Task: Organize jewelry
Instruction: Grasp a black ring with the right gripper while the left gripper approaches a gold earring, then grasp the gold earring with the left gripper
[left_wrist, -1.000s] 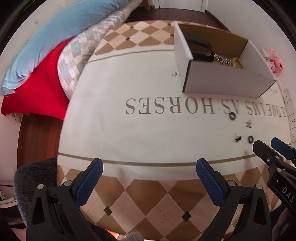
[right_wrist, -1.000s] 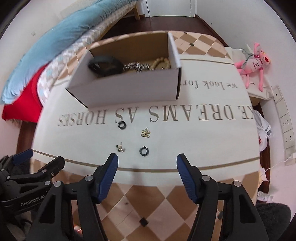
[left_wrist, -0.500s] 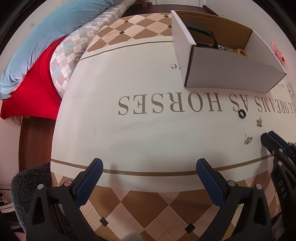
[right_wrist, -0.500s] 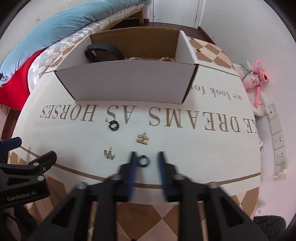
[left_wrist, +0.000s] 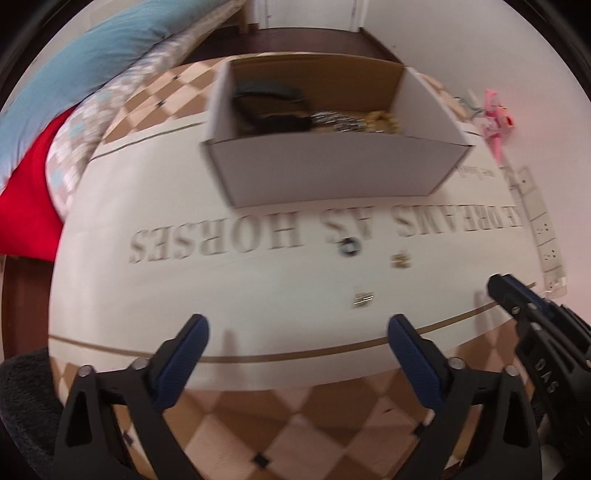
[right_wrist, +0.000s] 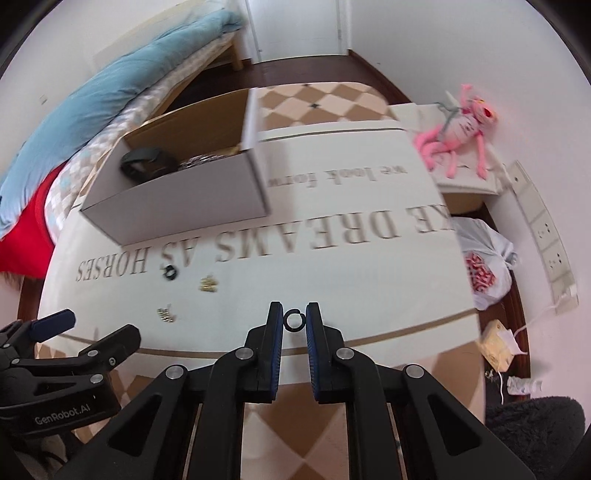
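My right gripper (right_wrist: 294, 320) is shut on a small black ring (right_wrist: 294, 319), pinched between its blue pads and lifted off the tablecloth. My left gripper (left_wrist: 297, 334) is open and empty above the near part of the table. A second black ring (left_wrist: 349, 246) (right_wrist: 170, 272), a gold earring (left_wrist: 401, 259) (right_wrist: 208, 283) and another small gold piece (left_wrist: 363, 298) (right_wrist: 165, 314) lie on the cloth. The open cardboard box (left_wrist: 332, 177) (right_wrist: 177, 206) behind them holds a black band and gold and silver jewelry.
The cream tablecloth (left_wrist: 184, 288) bears large lettering and a checkered border. A bed with blue, red and checked bedding (left_wrist: 55, 122) lies left. A pink plush toy (right_wrist: 458, 136), a plastic bag (right_wrist: 484, 266) and wall sockets are at the right.
My right gripper closed on the nearest black ring and lifted it, swinging right. The left gripper's view turned toward the box and the loose pieces.
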